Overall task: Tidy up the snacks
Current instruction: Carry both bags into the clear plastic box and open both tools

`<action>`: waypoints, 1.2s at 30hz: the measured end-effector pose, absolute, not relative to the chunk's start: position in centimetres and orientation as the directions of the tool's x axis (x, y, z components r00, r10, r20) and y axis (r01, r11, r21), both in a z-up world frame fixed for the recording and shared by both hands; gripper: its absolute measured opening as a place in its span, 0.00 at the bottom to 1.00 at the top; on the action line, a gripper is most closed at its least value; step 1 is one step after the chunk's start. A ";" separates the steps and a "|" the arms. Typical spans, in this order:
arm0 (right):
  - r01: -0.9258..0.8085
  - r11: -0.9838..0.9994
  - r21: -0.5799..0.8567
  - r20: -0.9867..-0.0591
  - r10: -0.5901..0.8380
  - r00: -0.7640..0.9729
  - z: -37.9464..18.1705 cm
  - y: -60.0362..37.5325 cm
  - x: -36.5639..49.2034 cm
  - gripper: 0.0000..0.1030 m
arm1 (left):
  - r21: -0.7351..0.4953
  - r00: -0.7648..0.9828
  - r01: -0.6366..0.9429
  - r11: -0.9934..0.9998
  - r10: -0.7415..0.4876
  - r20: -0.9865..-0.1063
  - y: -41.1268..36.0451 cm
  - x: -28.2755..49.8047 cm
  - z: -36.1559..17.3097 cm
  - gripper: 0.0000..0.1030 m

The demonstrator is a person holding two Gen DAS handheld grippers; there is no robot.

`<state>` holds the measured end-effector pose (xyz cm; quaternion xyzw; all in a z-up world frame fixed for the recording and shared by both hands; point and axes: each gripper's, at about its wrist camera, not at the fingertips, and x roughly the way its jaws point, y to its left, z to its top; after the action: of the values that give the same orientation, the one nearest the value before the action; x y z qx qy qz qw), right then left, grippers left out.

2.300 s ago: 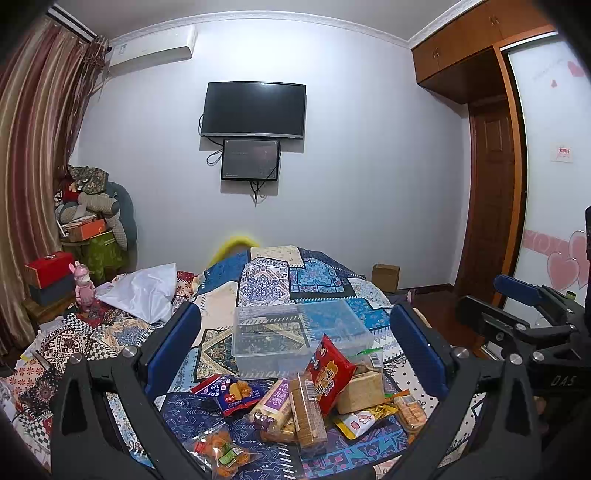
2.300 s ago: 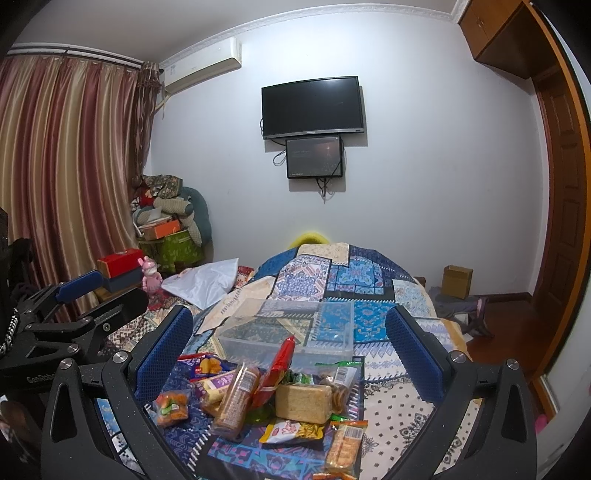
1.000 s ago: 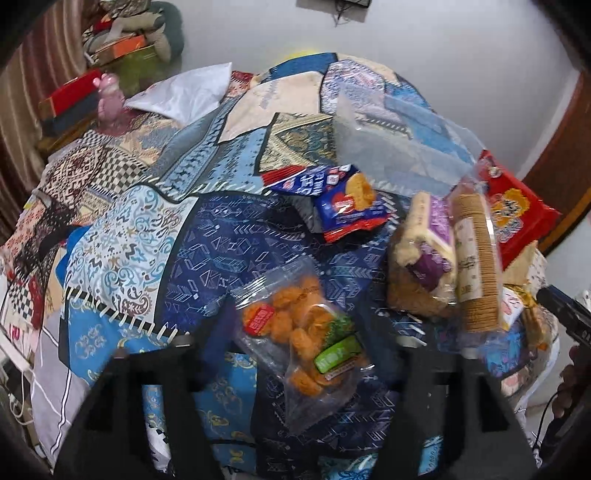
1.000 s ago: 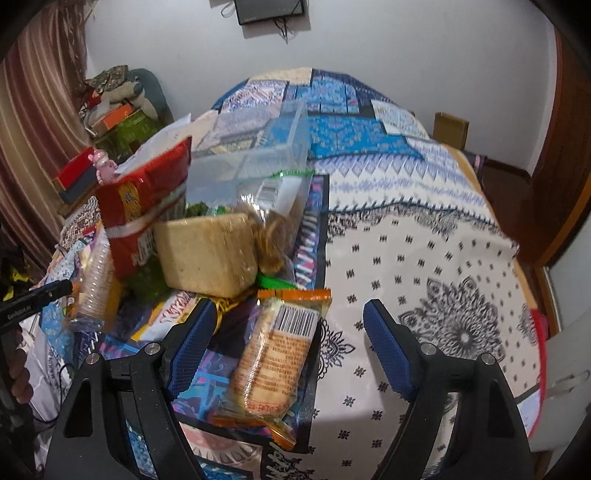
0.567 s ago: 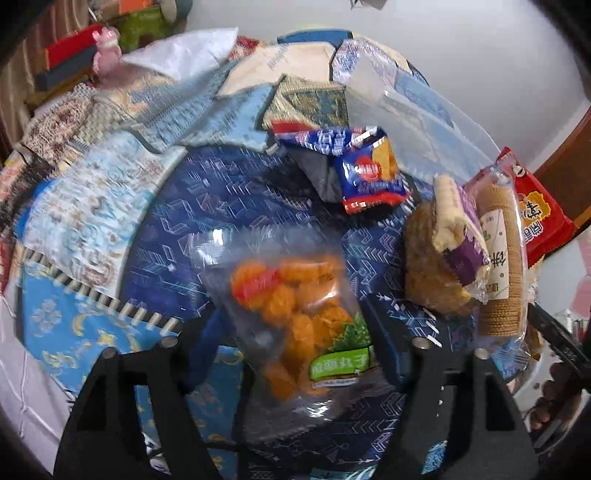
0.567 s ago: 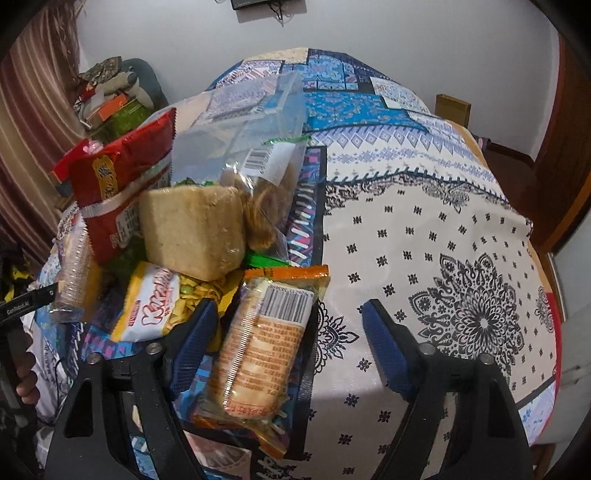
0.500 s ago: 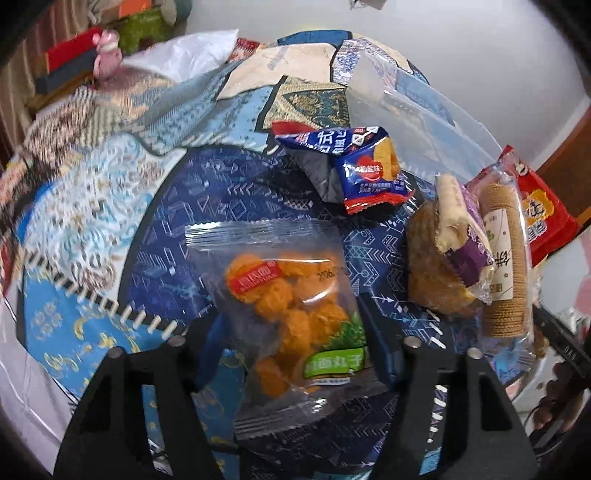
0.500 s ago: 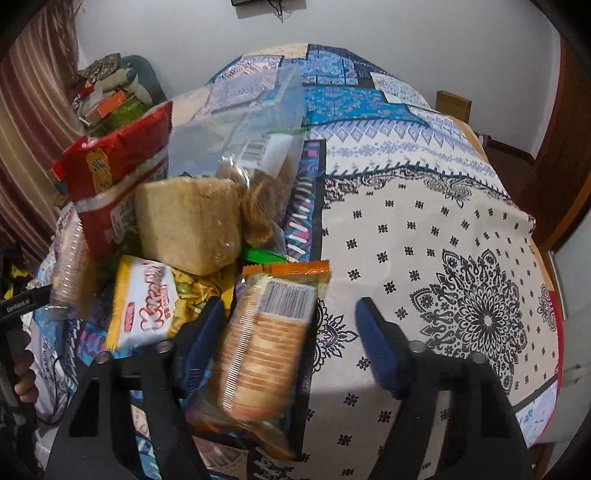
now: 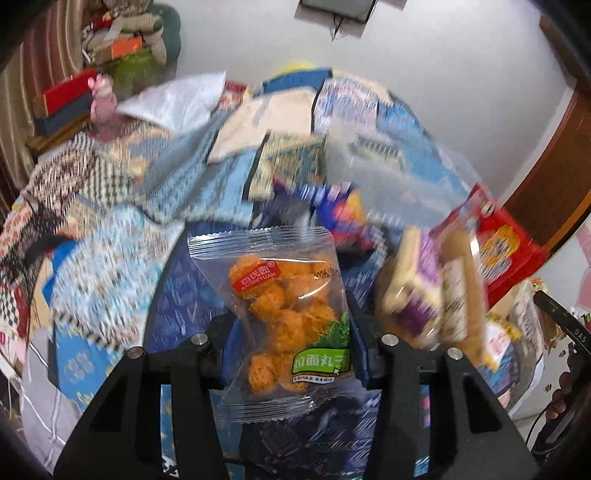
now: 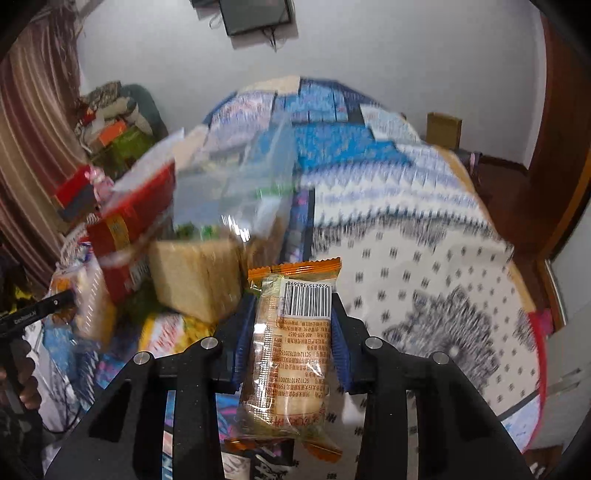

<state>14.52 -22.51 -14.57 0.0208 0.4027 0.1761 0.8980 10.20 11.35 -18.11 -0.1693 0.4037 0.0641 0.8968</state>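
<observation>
Orange puffs fill the clear bag [image 9: 284,321].

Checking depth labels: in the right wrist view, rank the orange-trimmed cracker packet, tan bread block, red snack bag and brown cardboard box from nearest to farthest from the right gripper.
1. Orange-trimmed cracker packet, between the right gripper's fingers.
2. Tan bread block, just ahead, left.
3. Red snack bag, farther left.
4. Brown cardboard box, far right, by the wall.

Location: a bedroom in a home; a bed [image 10: 424,236] with a patchwork quilt [image 9: 122,229] fills the room; striped curtains [image 10: 33,122] hang beside it; a wall-mounted television [image 10: 255,14], a wooden door [image 10: 561,155] and piled household clutter [image 9: 122,48] line the walls.
</observation>
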 end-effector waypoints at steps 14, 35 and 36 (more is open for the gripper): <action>-0.372 0.913 0.165 -0.588 0.394 0.706 -8.6 -19.8 18.0 0.33 | -0.199 0.800 -0.114 0.973 -0.029 -0.600 8.7 16.0 -10.2 0.47; -0.422 0.892 0.160 -0.650 0.417 0.636 -10.6 -12.6 28.7 0.33 | -0.170 0.679 -0.030 0.985 -0.104 -0.727 7.6 28.9 -13.8 0.47; -0.416 0.896 0.154 -0.664 0.406 0.628 -11.1 -12.3 29.4 0.33 | -0.165 0.667 -0.029 0.986 -0.104 -0.738 7.6 29.5 -14.2 0.47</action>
<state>29.35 -12.33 -11.07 -0.0072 0.3662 0.2278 0.9022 29.45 7.64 -14.15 -0.0813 0.4076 -0.0207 0.9093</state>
